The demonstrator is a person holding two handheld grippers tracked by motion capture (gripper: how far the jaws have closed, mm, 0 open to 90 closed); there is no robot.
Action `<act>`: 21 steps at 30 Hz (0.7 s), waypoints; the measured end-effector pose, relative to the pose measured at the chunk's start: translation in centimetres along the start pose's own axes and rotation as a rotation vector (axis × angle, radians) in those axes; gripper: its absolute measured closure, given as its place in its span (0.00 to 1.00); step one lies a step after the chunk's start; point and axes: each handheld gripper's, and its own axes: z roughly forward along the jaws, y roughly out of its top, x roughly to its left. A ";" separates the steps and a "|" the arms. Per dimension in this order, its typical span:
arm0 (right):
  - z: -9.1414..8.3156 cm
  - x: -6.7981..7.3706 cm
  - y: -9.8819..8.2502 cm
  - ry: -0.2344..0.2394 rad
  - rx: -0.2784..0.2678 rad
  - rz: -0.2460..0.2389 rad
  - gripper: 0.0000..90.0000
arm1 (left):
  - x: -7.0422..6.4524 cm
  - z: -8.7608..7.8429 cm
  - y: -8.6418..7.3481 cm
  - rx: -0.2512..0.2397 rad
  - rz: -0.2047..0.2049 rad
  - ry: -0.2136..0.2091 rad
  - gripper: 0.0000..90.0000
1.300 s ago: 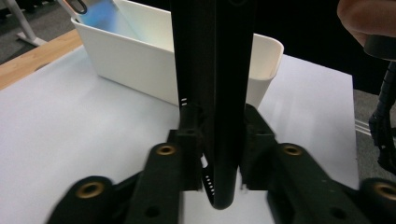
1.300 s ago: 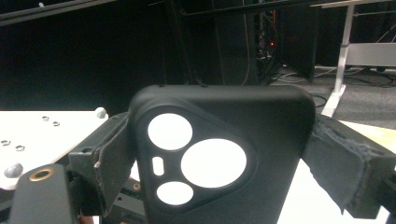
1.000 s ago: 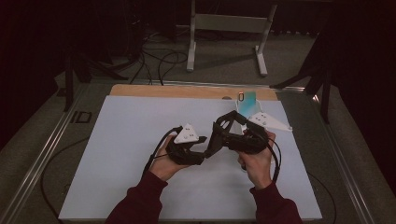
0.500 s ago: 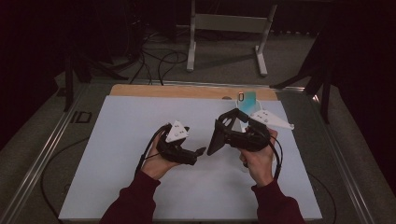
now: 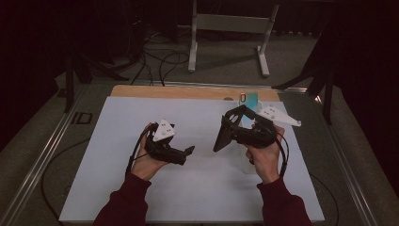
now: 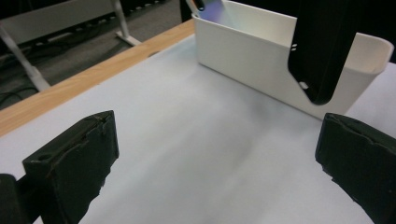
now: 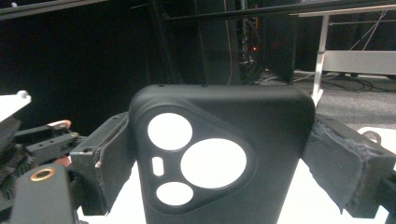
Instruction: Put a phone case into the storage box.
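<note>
Right gripper (image 7: 219, 163) clamped on black phone case (image 7: 219, 154), held above worktop (image 5: 141, 122); left gripper (image 6: 210, 163) jaws apart, empty. Judgement: keep clamp firm, approach white tray (image 6: 261, 60) slowly

Black phone case (image 7: 219, 154), upright, clamped
</note>
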 end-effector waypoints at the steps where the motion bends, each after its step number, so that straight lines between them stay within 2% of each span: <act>1: 0.0 -0.2 0.0 0.000 -0.002 -0.005 0.15 | 0.1 -0.2 -0.1 -0.004 0.003 0.010 0.00; 4: 0.0 -0.5 0.2 -0.010 -0.009 -0.009 0.15 | 0.5 -0.7 -0.4 -0.014 0.008 0.046 0.00; 15: 0.2 -1.5 0.7 -0.034 -0.023 -0.021 0.15 | 2.0 -2.3 -1.9 -0.027 -0.008 0.118 0.00; 16: 0.2 -1.6 0.8 -0.037 -0.024 -0.025 0.15 | 2.2 -2.6 -2.1 -0.030 -0.008 0.138 0.00; 21: 0.3 -2.1 0.9 -0.052 -0.030 -0.028 0.15 | 2.6 -3.1 -2.6 -0.040 -0.013 0.161 0.00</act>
